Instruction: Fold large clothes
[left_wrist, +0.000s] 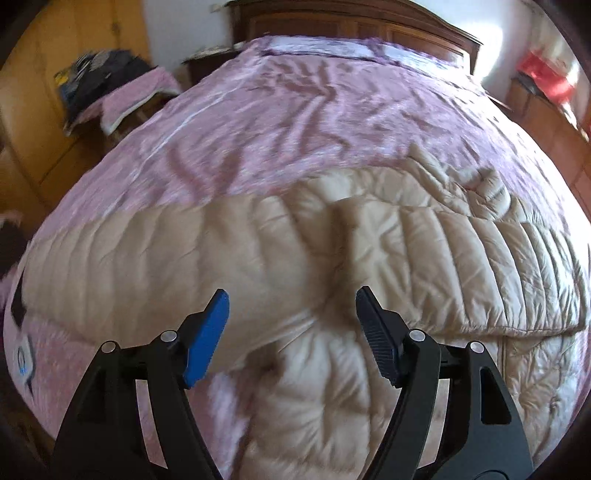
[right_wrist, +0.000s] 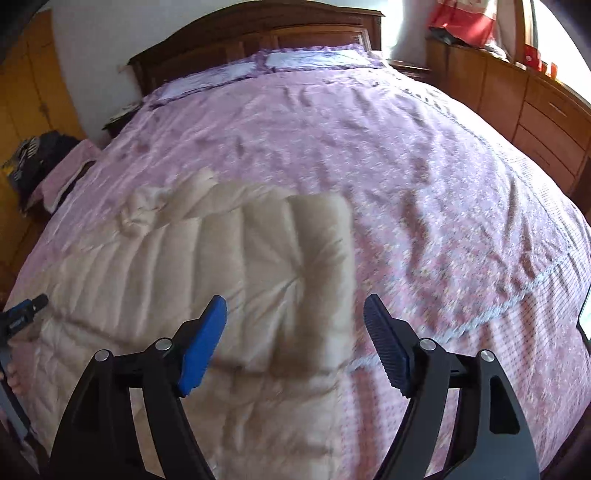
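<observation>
We hold both grippers tilted down over the foot end of the bed (right_wrist: 424, 155), each pointing at the cream quilted jacket (left_wrist: 369, 251) that lies spread across the bed's near edge on the pink bedspread (left_wrist: 295, 110). The left gripper (left_wrist: 291, 306) has its fingers released and spread wide, with only jacket fabric showing far below between them and nothing pinched. The right gripper (right_wrist: 295, 310) is likewise released, its fingers apart above the jacket's right-hand end. Both views are smeared by blur, so seams and any zip are hard to make out (the jacket's near part is cut off by the gripper frames). Only the right wrist view shows the wooden drawers (right_wrist: 535, 110) along the bed's right side and, at its left margin, a bit of the other gripper. The left wrist view alone shows the jacket's folded-over layer.
</observation>
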